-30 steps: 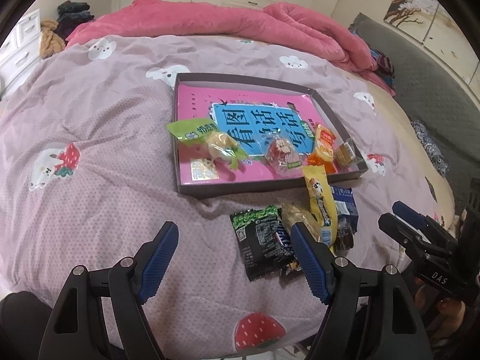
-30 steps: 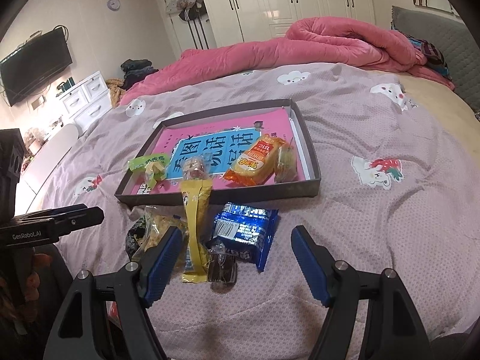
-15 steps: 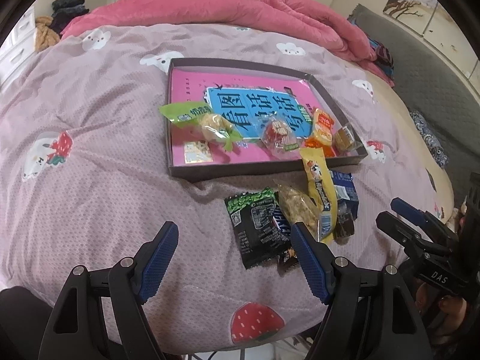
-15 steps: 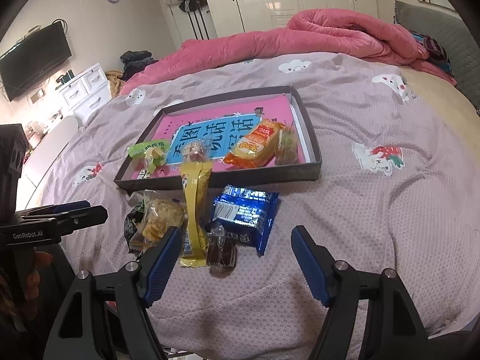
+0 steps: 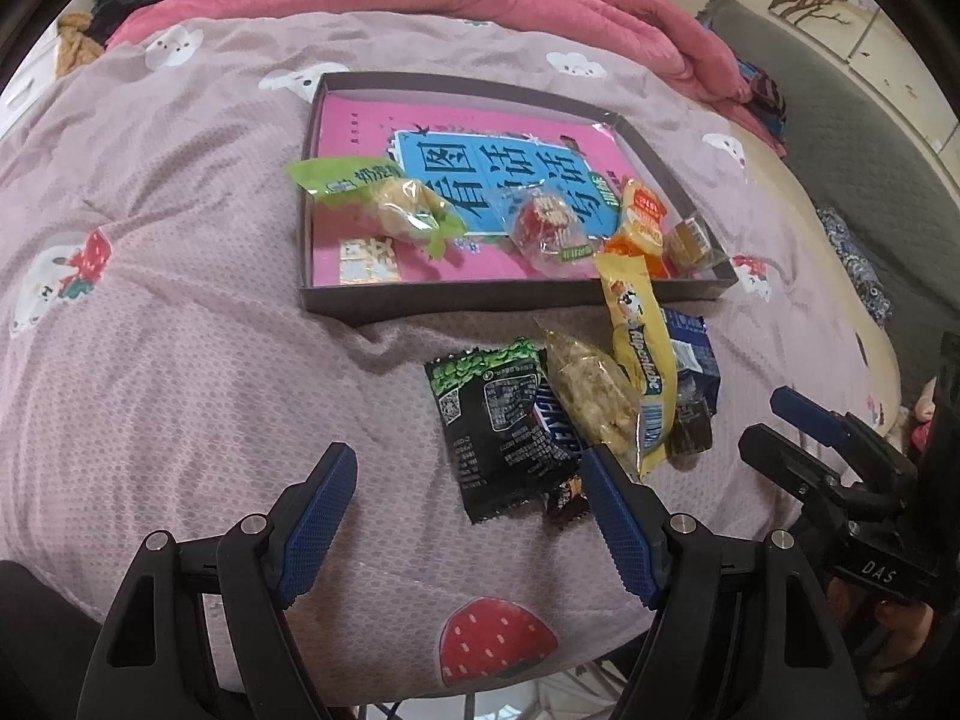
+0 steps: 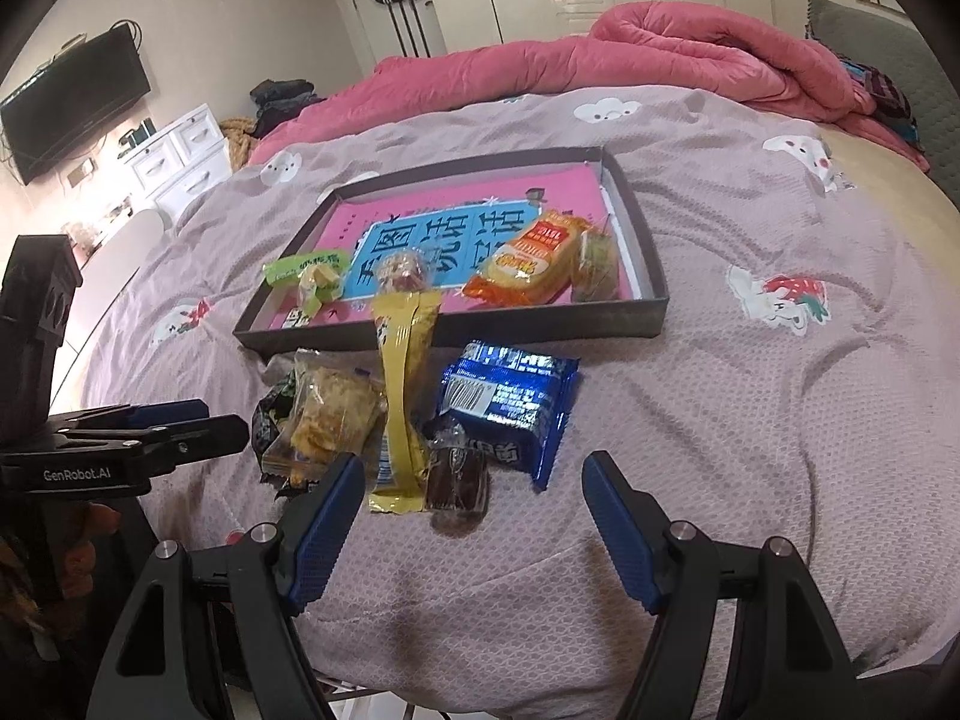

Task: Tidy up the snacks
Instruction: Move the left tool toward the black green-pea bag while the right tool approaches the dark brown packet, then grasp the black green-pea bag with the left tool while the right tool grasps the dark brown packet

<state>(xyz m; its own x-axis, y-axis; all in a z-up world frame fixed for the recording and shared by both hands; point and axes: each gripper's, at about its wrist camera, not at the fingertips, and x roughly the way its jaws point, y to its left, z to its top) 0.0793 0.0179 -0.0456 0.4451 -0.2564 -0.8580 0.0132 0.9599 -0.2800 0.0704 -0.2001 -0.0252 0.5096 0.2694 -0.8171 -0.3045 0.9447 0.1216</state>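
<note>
A mauve dotted bedspread (image 5: pixel 180 312) with strawberry prints carries a grey tray (image 5: pixel 480 300) lined pink and blue, a yellow stick pack (image 6: pixel 403 384), a blue packet (image 6: pixel 510 408) and a black-and-green pouch (image 5: pixel 492 420).

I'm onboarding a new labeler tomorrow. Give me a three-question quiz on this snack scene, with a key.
1. True or false: the left claw holds a snack.
2. What does the top of the yellow stick pack lean on?
A. the tray's front wall
B. the pink blanket
C. the drawers
3. Fill in: the blue packet lies ___ the tray, on the bed.

Key
1. False; both it and the right claw are open and empty.
2. A
3. outside
</note>
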